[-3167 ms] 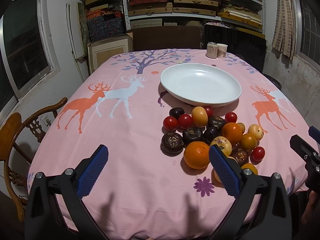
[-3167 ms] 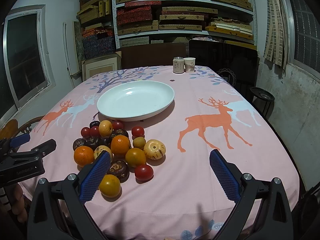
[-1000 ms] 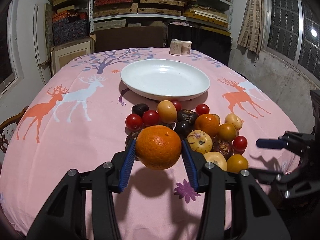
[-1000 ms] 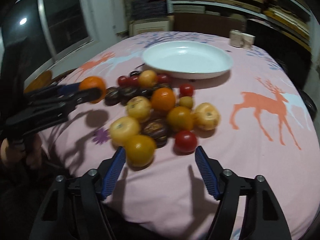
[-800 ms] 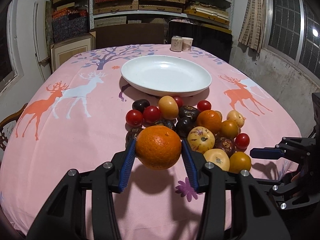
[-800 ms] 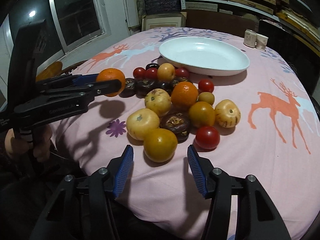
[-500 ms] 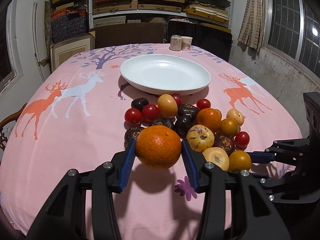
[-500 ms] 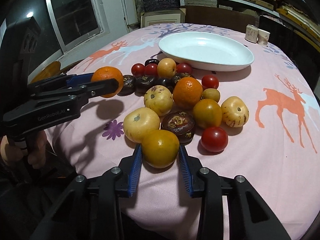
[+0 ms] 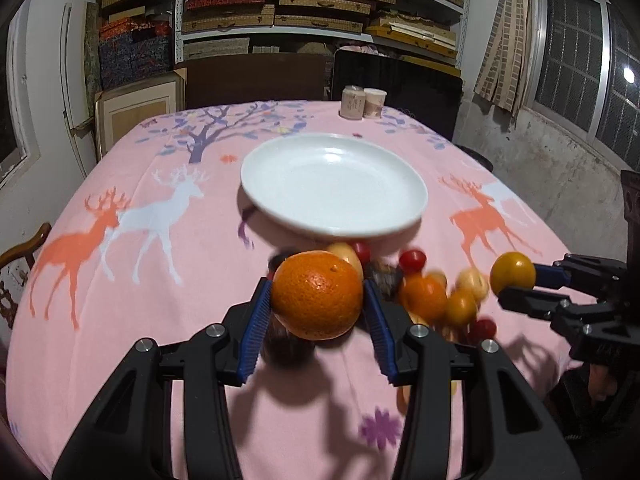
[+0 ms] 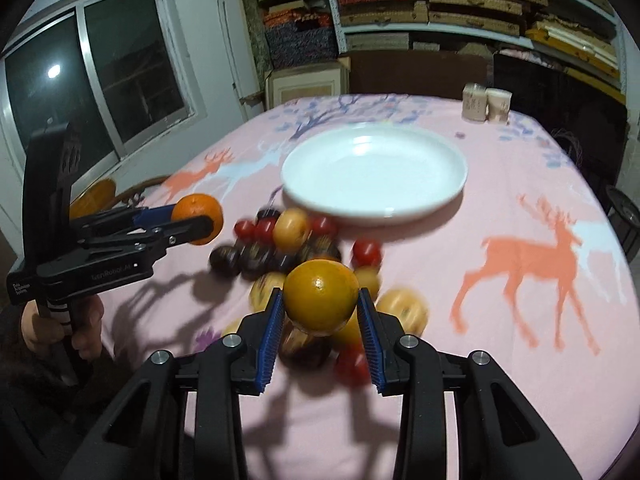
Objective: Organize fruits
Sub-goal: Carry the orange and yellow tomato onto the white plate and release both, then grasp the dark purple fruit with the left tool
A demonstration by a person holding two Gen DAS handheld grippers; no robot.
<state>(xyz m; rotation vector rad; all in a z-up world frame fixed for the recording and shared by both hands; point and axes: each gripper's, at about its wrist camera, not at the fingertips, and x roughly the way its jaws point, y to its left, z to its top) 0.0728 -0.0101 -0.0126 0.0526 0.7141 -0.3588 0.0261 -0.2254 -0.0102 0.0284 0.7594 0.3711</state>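
Left tongs (image 9: 318, 304) gripping an orange (image 9: 317, 294) between the blue pads (image 9: 253, 332), holding it clear above the tabletop (image 9: 120, 280), just short of the fruit pile (image 9: 436, 300). Right tongs (image 10: 320, 320) gripping a yellow-orange fruit (image 10: 321, 297), pads pressing both sides, lifting it over the same pile (image 10: 288, 240). Same fruit (image 9: 513, 274) showing in the left wrist view at far right, pinched in the right tongs (image 9: 516, 286); orange (image 10: 198, 219) showing in the right wrist view at left, pinched in the left tongs (image 10: 196, 220). Hand (image 10: 60, 328) wrapping the left tool's handle. White plate (image 9: 400, 216) sitting just beyond the pile, holding no fruit. Rest of pile lying on the pink deer cloth, blurring badly: small red ones, dark ones, pale yellow ones, another orange one (image 9: 425, 296). Two small cups (image 9: 363, 103) standing side by side at the far tabletop edge, well apart from the plate (image 10: 440, 196).
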